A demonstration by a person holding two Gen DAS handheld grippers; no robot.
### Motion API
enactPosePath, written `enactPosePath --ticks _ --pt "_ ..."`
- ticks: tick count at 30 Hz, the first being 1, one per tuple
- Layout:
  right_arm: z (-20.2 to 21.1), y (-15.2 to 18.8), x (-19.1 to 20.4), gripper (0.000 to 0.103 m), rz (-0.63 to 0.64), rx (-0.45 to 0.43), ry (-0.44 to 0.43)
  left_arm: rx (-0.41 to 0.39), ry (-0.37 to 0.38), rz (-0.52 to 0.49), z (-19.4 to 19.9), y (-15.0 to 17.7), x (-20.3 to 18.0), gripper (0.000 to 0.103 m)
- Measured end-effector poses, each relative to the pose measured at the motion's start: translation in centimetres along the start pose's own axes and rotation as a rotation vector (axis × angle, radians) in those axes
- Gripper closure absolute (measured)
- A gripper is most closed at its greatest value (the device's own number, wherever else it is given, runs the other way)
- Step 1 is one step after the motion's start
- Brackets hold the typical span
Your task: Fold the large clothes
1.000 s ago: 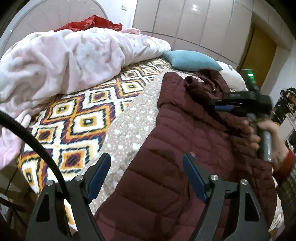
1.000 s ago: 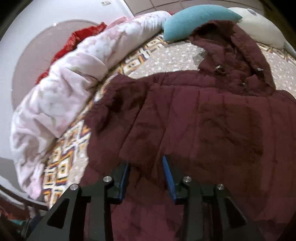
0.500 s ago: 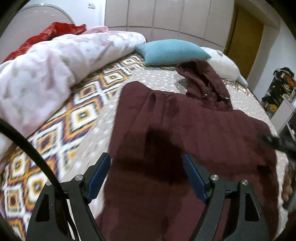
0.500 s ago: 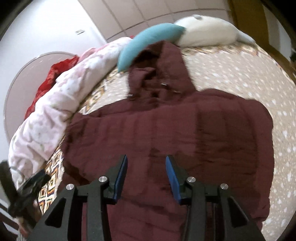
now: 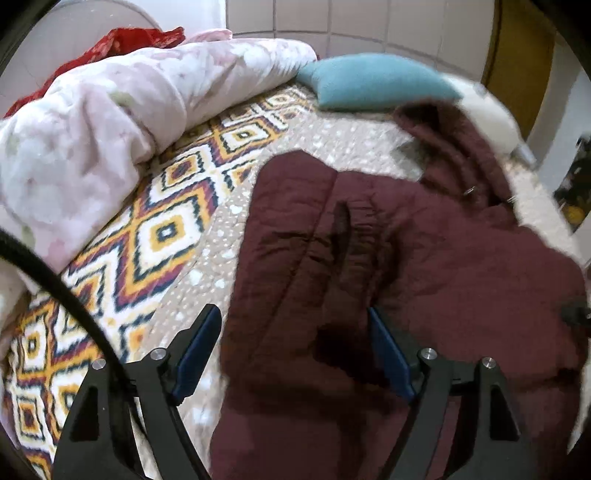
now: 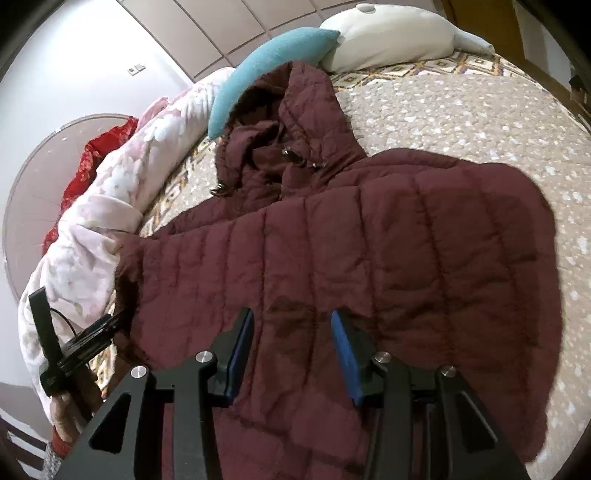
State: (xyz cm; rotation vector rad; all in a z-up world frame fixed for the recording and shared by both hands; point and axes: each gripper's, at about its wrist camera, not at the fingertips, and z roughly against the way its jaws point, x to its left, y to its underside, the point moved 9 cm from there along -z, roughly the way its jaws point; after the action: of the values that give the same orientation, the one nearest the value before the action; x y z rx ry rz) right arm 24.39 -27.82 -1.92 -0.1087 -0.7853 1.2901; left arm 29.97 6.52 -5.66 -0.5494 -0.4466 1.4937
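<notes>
Jacket (image 6: 369, 236) lies flat on the bed (image 6: 480, 110), sides apparently tucked in; both claws, left (image 5: 295, 354) and right (image 6: 291, 347), gape apart, gripping nothing. Cross-fold left, I'd judge.

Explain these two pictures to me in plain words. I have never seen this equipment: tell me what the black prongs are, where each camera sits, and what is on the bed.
There is no robot here. A person holds a two-finger gripper in each hand, and each gripper carries a wide-angle camera that looks out along its fingers. One picture comes from the left gripper, the other from the right gripper; the black prongs with blue pads are their fingers. Both are open and hold nothing. Below them a maroon hooded jacket lies spread on a patterned bedspread. Behind it are a teal pillow, a white pillow and a bunched pink quilt. The right camera also catches the left gripper at its lower left edge.
</notes>
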Motion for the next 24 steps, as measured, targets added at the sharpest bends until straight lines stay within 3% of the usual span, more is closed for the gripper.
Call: enactPosePath --ticks 5,10,17,24 --pt "6.1 3.0 -1.3 0.05 0.013 -0.003 0.036 -0.038 0.024 0.005 6.4 2.8 2.6 0.024" --pt "10.8 9.0 -3.2 0.047 0.019 0.018 0.097 -0.066 -0.087 -0.042 11.3 8.1 5.4 0.024" --pt "14.9 17.7 -4.3 0.046 0.107 -0.001 0.265 -0.119 -0.137 -0.082 16.3 14.2 6.2 0.024" --pt "18.2 21.8 -4.7 0.045 0.12 -0.081 0.461 -0.161 -0.186 -0.069 20.2 18.0 6.2 0.024"
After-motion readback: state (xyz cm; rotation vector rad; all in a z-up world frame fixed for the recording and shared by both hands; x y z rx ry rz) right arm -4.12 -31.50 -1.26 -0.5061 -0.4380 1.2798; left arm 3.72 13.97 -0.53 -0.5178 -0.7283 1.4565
